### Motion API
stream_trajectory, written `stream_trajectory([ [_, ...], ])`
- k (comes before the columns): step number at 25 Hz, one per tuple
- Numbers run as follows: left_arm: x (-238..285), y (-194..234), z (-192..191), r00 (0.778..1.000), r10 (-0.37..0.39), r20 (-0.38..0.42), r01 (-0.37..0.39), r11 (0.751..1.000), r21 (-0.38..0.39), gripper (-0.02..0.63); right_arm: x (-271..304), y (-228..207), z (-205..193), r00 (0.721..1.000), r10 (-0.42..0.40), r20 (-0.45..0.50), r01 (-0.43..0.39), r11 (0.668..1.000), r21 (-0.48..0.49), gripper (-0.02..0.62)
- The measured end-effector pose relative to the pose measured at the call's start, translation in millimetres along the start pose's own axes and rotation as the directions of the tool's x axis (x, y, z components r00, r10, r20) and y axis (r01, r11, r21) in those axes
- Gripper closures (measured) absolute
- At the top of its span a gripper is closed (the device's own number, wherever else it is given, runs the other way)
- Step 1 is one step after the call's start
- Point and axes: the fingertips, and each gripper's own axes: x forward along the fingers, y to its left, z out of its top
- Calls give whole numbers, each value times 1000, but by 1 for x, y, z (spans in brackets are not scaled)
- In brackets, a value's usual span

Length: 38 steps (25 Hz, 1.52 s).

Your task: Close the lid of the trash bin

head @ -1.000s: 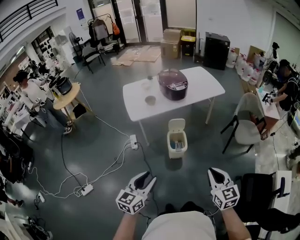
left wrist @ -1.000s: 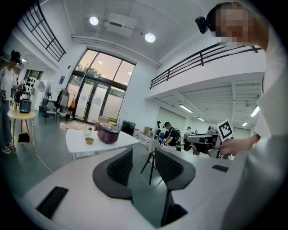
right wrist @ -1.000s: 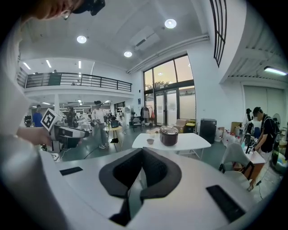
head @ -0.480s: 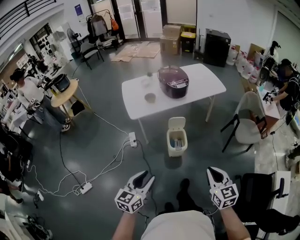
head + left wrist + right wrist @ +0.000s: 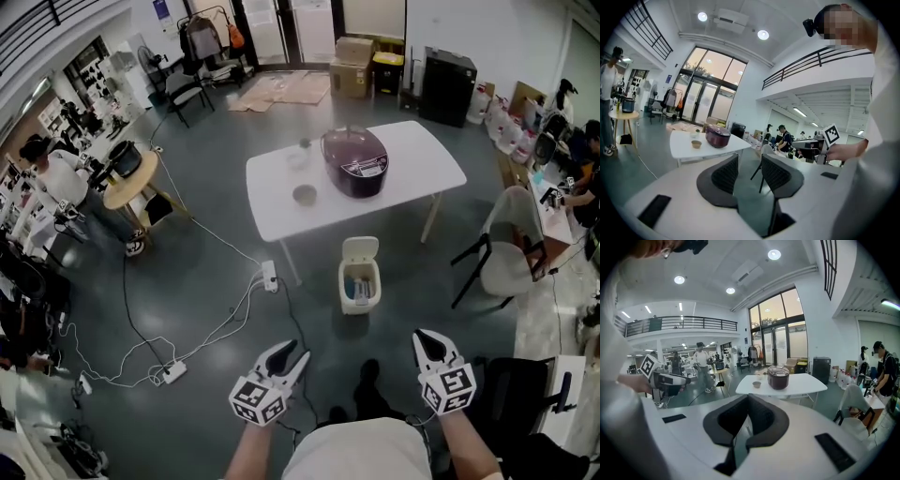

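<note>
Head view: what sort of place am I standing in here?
Probably a workshop or lab hall, not a home: a bare grey floor crossed by extension cables, a person beside a round table, and cardboard boxes by the glass doors.

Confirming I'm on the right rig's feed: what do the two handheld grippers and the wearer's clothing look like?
The left gripper and right gripper match: smooth white shells with dark, textured jaw pads that taper to a point. Each carries a white cube printed with black square markers. The person wears a white top.
</note>
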Motion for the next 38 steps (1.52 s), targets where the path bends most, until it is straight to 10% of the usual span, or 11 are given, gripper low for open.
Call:
stream_trajectory([
  [27,179,50,47,992,112,-51,-112,994,5,445,145,-155,20,991,115,-66,-114,993,14,583],
  [38,225,98,48,993,17,-117,-14,1000,28,445,191,-165,13,994,31,-100,-25,998,65,583],
])
